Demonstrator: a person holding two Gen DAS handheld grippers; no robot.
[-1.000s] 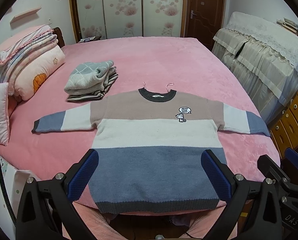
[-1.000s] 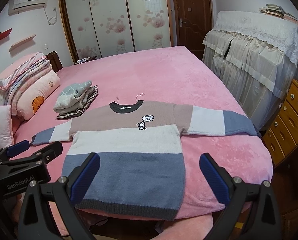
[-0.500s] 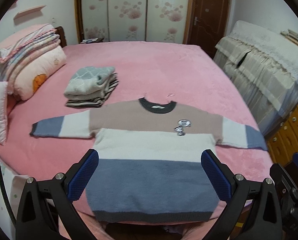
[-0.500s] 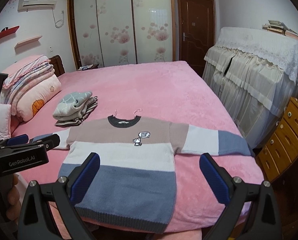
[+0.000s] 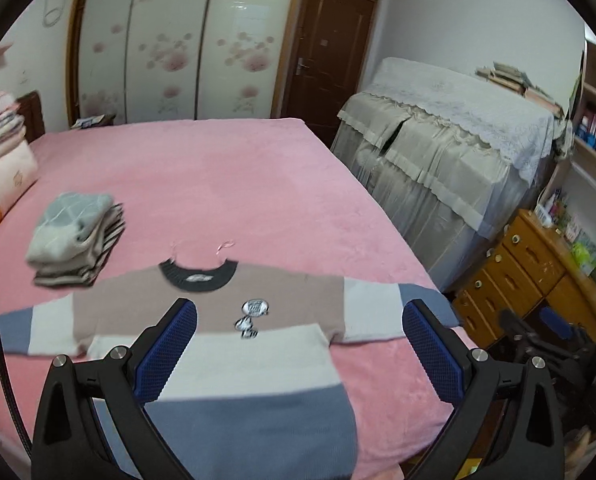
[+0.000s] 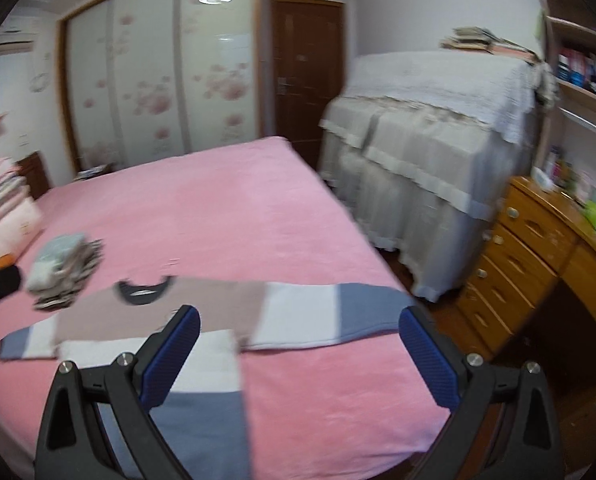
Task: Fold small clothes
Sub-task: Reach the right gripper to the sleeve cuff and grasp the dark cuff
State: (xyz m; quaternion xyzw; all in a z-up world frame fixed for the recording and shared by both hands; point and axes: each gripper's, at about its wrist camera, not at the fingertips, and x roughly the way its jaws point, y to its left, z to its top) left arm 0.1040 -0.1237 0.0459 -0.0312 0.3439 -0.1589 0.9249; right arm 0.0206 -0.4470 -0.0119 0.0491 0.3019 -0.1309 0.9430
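Pink bed [image 5: 226, 184] carries a flat striped sweater [image 5: 234, 364]; both tongs [image 5: 298, 356] [image 6: 298, 356] gape wide, empty.

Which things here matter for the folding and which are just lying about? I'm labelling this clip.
Belongs to the job:
sweater, spread flat on the bed
folded pile
left gripper, open
right gripper, open

Just lying about:
pillows
wardrobe
door
covered furniture
drawers
books
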